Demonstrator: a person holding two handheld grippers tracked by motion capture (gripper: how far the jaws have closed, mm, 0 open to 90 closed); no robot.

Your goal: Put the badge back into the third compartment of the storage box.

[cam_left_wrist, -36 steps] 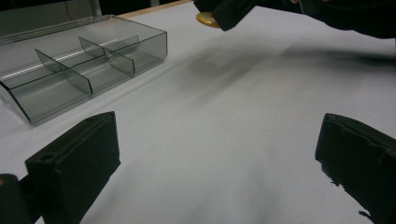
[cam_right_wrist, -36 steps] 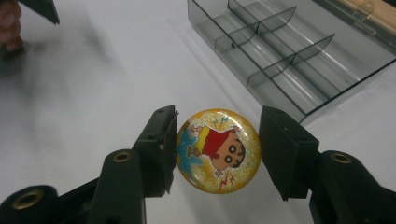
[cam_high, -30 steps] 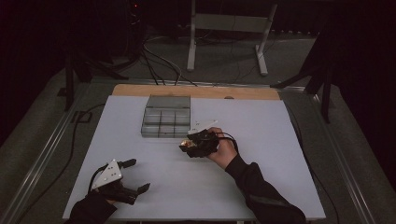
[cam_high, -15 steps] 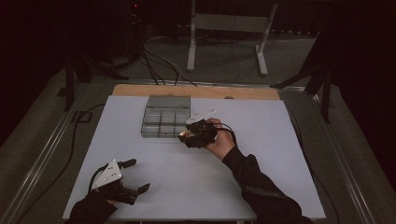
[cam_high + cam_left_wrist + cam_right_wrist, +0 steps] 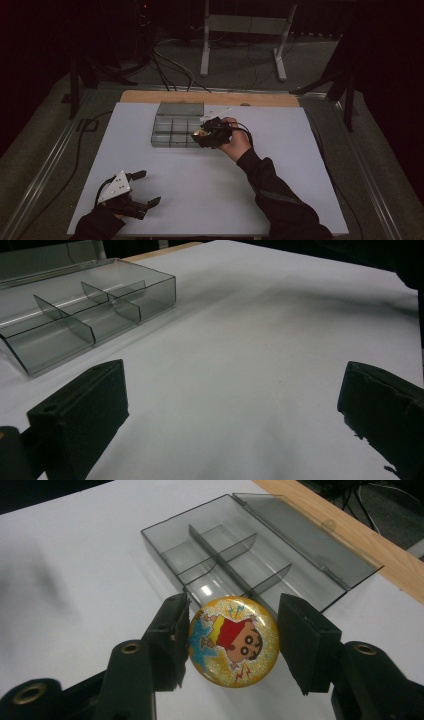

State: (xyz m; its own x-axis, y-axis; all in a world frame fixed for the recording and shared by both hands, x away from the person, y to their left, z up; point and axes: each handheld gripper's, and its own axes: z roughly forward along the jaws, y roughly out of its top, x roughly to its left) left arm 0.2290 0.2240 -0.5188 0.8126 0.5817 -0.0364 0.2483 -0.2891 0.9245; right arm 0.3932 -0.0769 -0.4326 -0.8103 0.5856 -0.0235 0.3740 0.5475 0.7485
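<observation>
The right gripper (image 5: pixel 232 645) grasps a round cartoon badge (image 5: pixel 234 647) by its edges, just over the near corner of the divided clear box (image 5: pixel 177 131). It looks like a placing step; next, lowering into a compartment. The left gripper (image 5: pixel 142 189) rests spread, empty, well apart.

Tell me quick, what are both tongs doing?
Left tongs: open, holding nothing.
Right tongs: shut on a round cartoon badge, over the clear box.
</observation>
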